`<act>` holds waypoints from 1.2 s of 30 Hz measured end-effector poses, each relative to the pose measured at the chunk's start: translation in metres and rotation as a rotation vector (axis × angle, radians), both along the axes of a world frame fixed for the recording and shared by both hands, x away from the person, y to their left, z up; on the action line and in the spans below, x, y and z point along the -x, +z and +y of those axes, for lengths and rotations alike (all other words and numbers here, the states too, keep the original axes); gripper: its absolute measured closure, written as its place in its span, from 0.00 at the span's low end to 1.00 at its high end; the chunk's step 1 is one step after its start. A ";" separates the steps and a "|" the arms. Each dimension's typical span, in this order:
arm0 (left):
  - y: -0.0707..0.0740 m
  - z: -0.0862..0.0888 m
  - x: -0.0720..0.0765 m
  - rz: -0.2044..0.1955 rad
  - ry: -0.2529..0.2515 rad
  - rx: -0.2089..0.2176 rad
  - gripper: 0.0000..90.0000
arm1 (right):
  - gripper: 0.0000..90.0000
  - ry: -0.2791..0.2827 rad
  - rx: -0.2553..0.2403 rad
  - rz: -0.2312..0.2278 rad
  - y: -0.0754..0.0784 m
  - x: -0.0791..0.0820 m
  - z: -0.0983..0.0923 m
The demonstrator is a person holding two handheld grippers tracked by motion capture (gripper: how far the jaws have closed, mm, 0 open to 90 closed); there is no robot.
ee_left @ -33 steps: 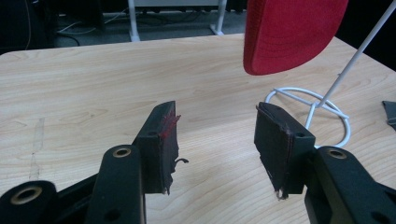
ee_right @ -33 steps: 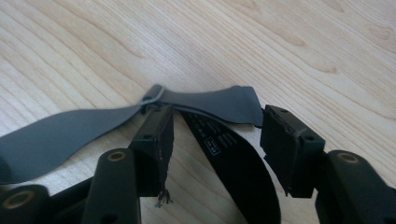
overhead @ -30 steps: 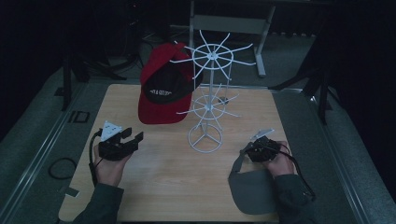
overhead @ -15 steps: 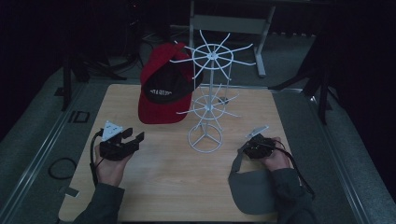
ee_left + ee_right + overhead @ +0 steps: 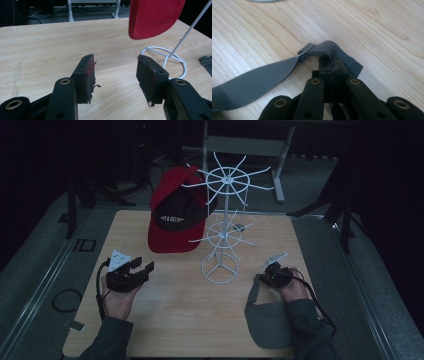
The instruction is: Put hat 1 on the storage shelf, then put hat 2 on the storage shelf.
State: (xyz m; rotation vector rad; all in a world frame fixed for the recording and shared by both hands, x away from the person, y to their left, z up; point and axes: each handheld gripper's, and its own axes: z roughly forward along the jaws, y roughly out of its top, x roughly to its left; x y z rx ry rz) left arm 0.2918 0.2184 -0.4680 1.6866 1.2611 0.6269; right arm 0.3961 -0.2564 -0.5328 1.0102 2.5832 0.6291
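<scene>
We are pinching the grey cap's [image 5: 267,322] strap [image 5: 322,51] with the right hand-held gripper [image 5: 332,65], jaws just closed on it, the cap lying flat on the surface [image 5: 175,320] at its near right corner. We are judging it light, soft and floppy, so the strap is bearing the pull. The left hand-held gripper [image 5: 115,75] is waiting half open, empty.

The high view looks forward and down over the whole table [image 5: 200,320]. Both gripper views sit low and close to its wood, and the left one shares the white rack [image 5: 172,56] (its base ring) with the high view.

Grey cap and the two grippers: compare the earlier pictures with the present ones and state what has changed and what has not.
The right gripper has just been closing its jaws and now pinches the grey cap's strap. The left gripper stays open and in place; the red cap still hangs on the white wire rack.
</scene>
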 end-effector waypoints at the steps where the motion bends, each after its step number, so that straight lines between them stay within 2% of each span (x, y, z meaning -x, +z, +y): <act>1: 0.000 0.000 0.000 0.000 0.000 0.001 0.55 | 0.99 -0.008 -0.010 -0.009 0.002 0.001 -0.001; 7: -0.001 0.000 0.000 0.003 -0.002 0.001 0.55 | 0.99 -0.037 -0.084 -0.072 0.023 0.008 -0.006; 22: -0.005 -0.001 0.000 0.007 0.004 -0.005 0.54 | 0.99 -0.054 -0.173 -0.184 0.063 0.018 -0.013; 24: -0.005 -0.002 0.000 0.006 0.004 -0.011 0.54 | 0.99 -0.055 -0.175 -0.191 0.065 0.018 -0.013; 29: -0.008 -0.007 0.000 0.003 0.004 -0.080 0.53 | 0.99 -0.054 -0.206 -0.223 0.077 0.022 -0.014; 36: -0.011 -0.013 -0.003 0.006 -0.008 -0.110 0.53 | 0.99 -0.050 -0.235 -0.262 0.095 0.026 -0.016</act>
